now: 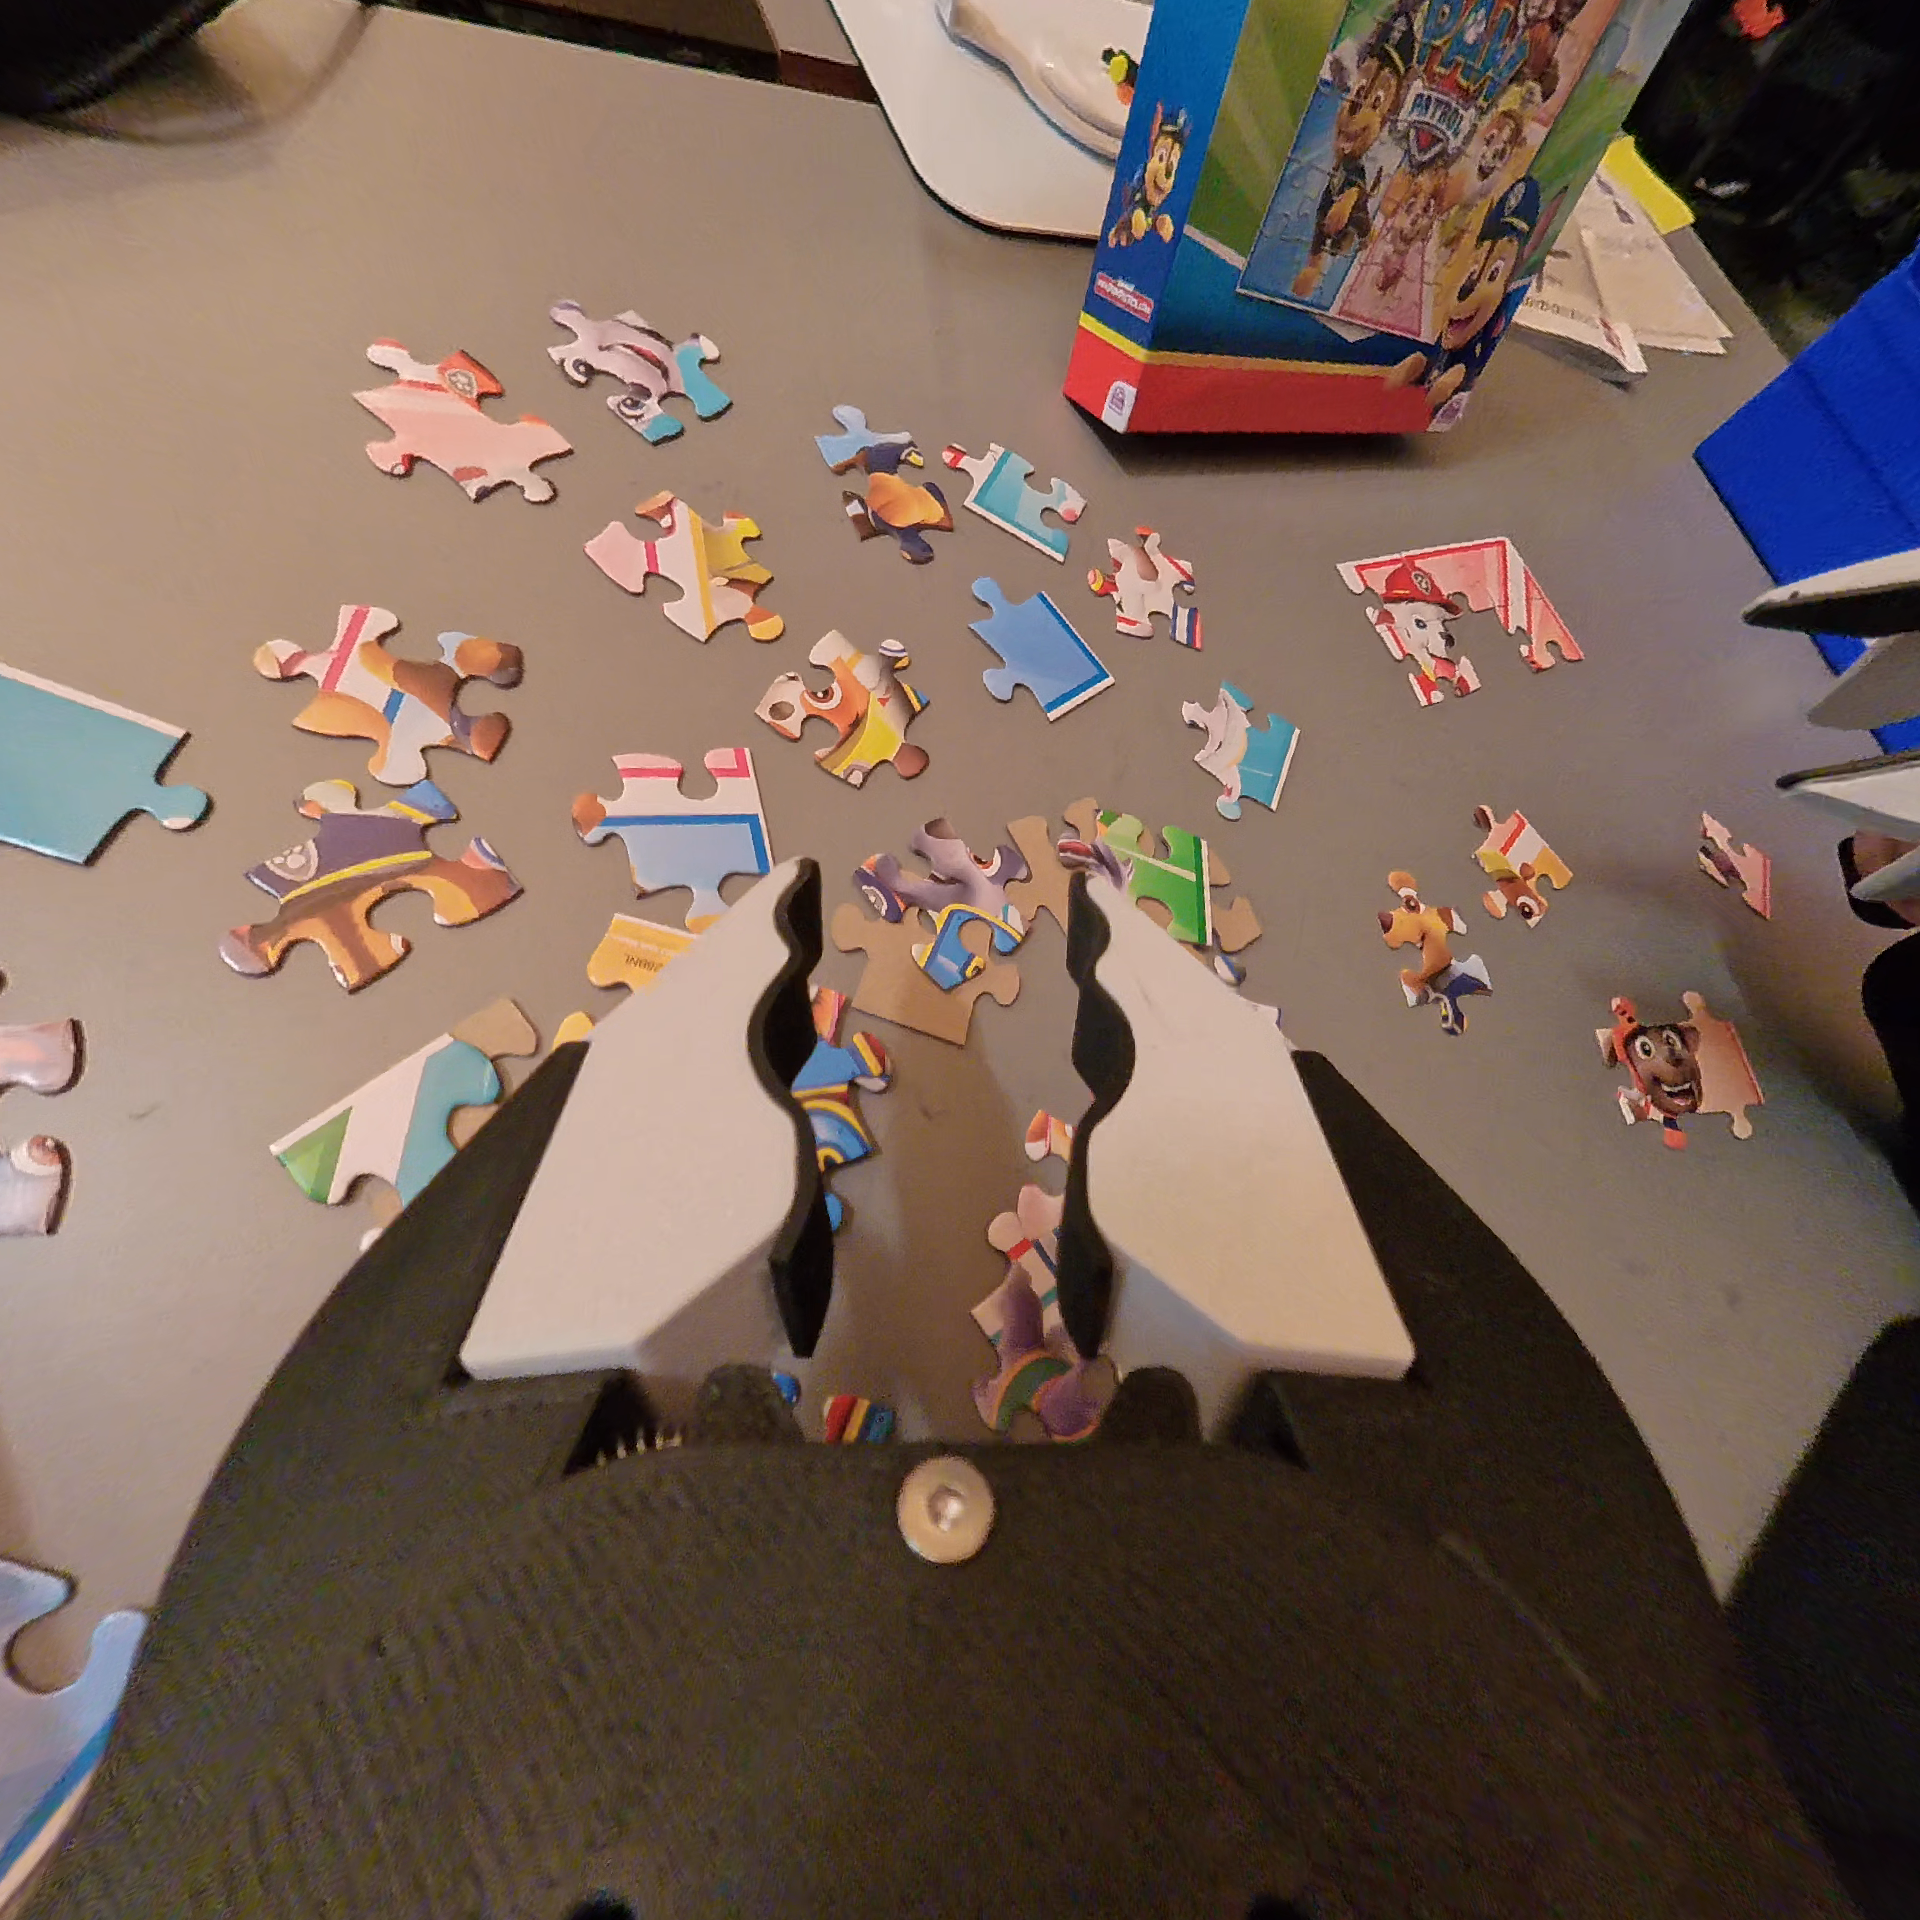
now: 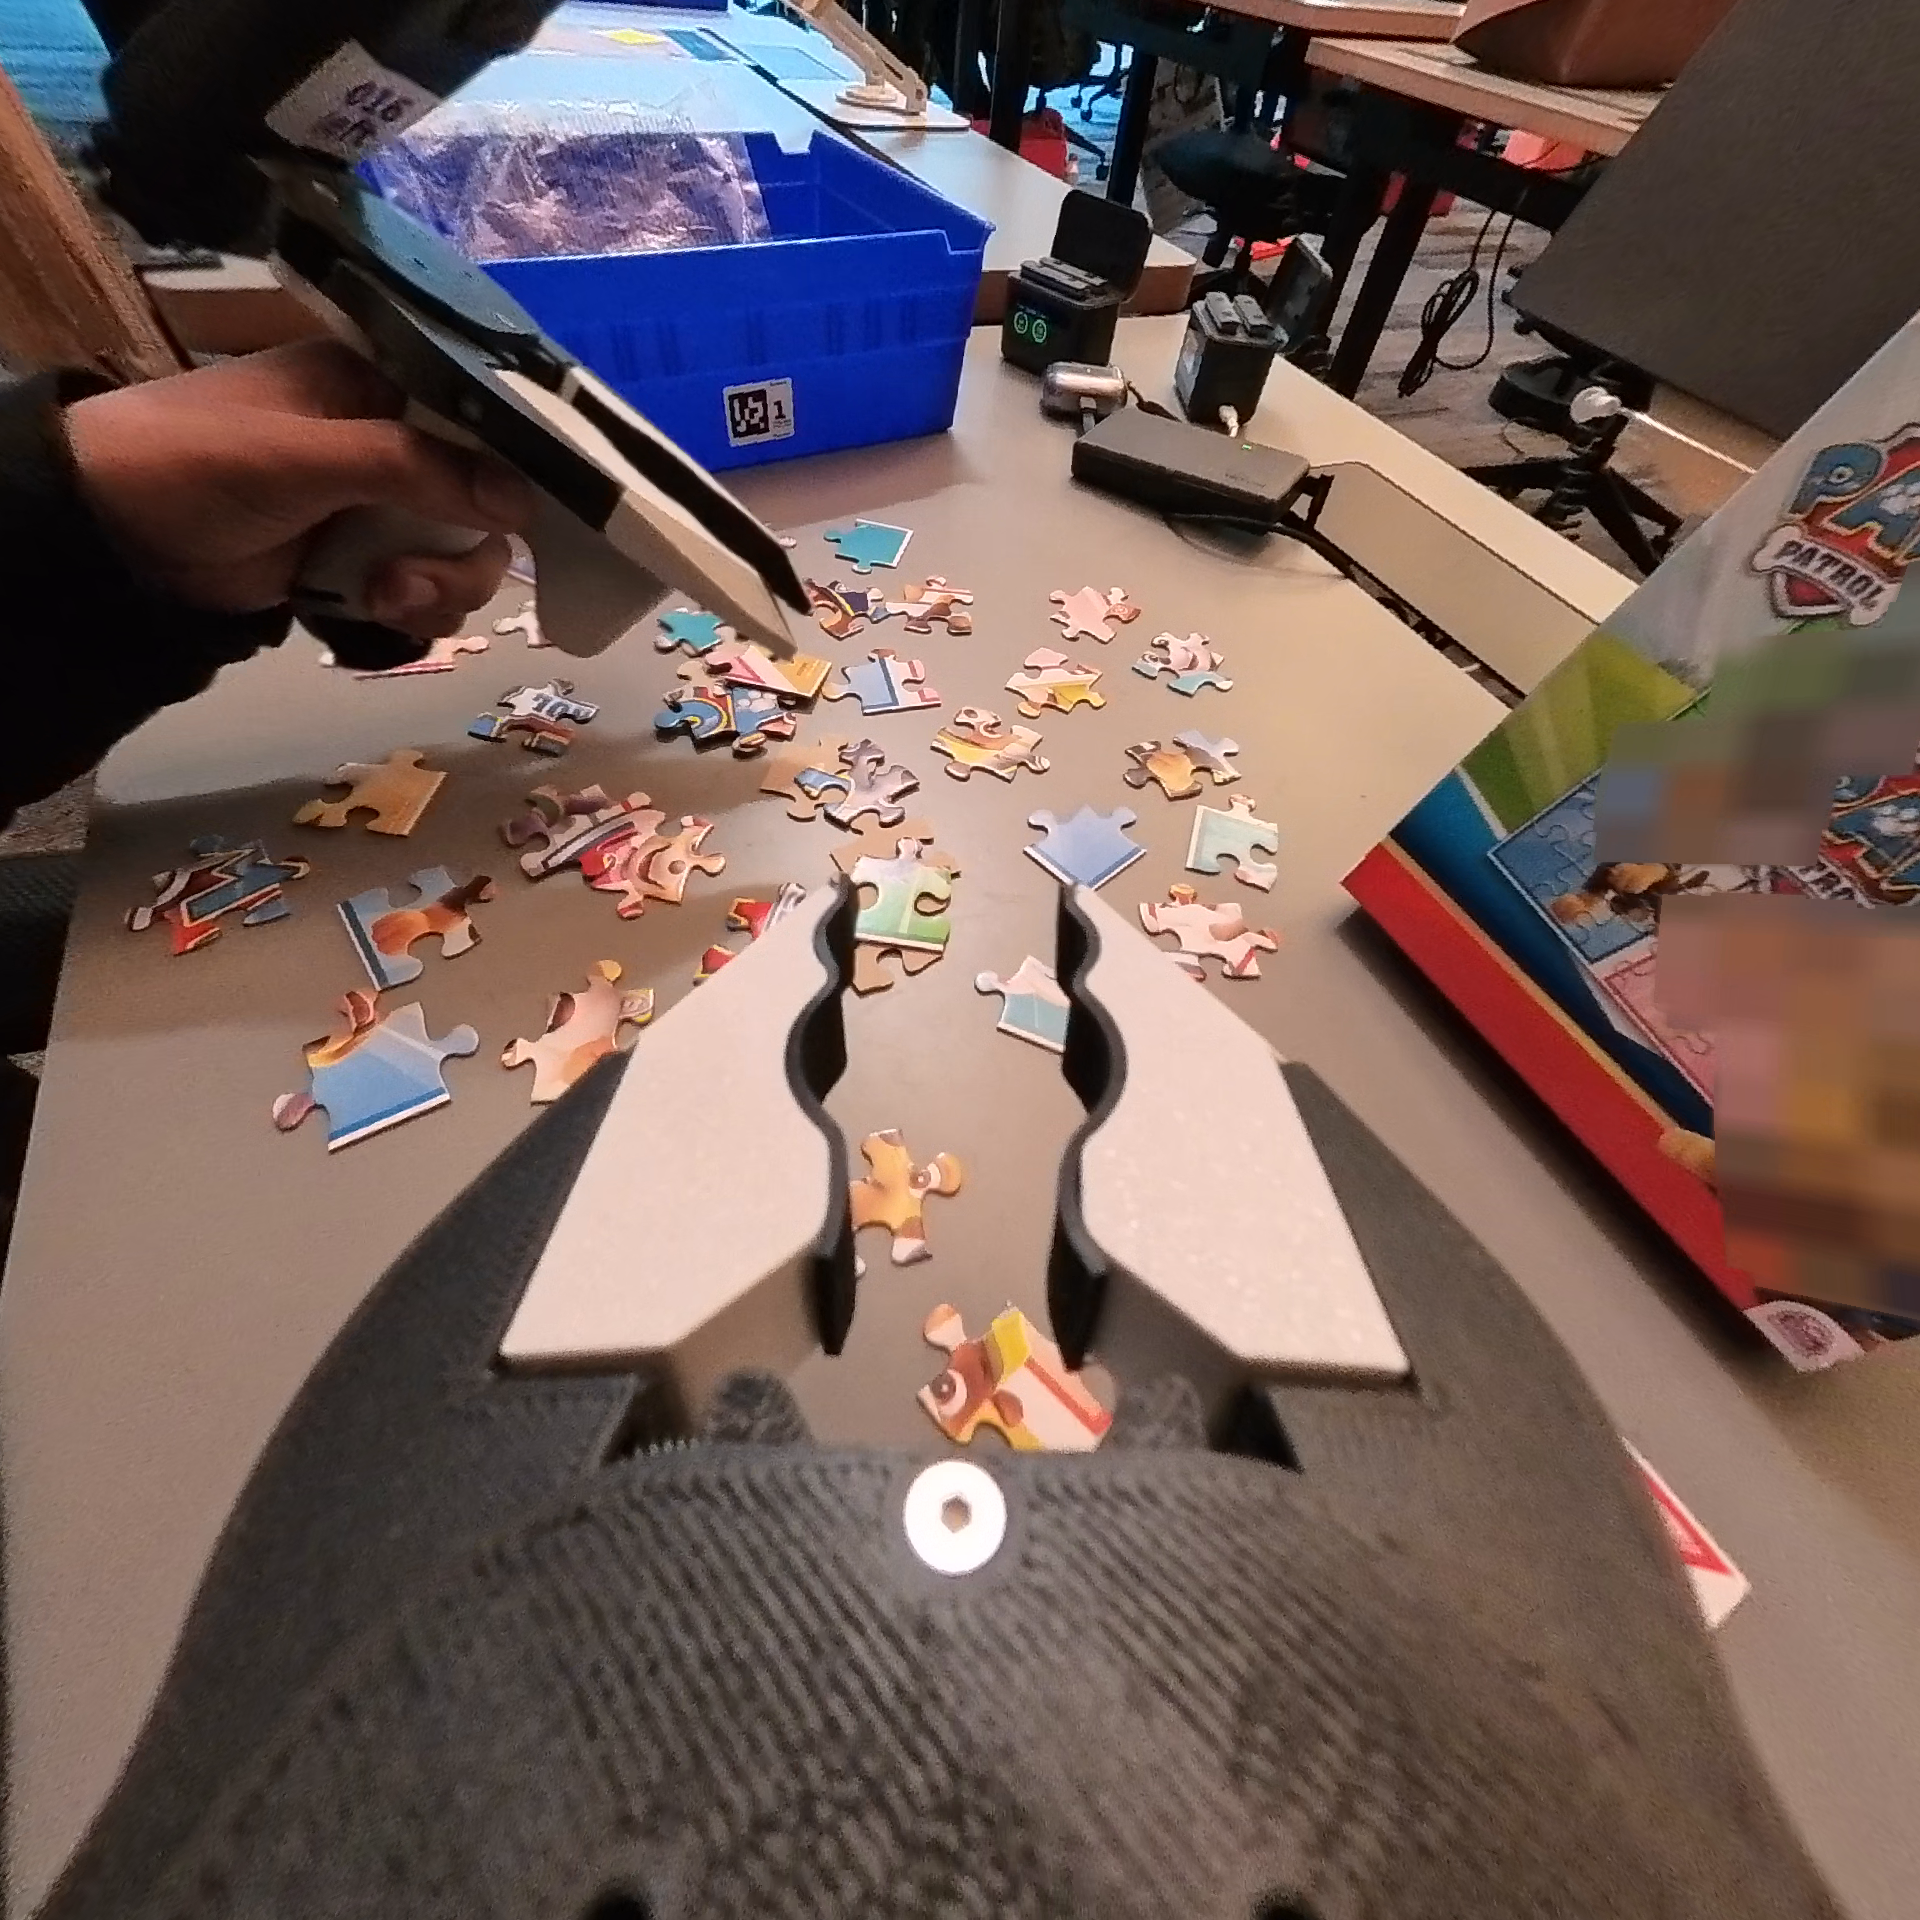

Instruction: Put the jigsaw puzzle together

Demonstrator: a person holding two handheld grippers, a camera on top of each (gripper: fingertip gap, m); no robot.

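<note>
Colourful cartoon jigsaw pieces (image 1: 847, 707) scattered flat on grey table (image 1: 208, 260), some overlapping, few cardboard-side up

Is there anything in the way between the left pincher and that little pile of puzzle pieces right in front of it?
No. The left gripper is open above the gray table, and nothing visible stands between its fingertips and the pile of puzzle pieces.

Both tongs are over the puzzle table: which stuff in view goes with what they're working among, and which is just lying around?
With the tongs:
- left tongs, open, bare, over stacked pieces
- right tongs, open, bare, near green piece
- scattered puzzle pieces
- puzzle box

Lying about:
- blue bin
- chargers and power brick
- papers
</note>
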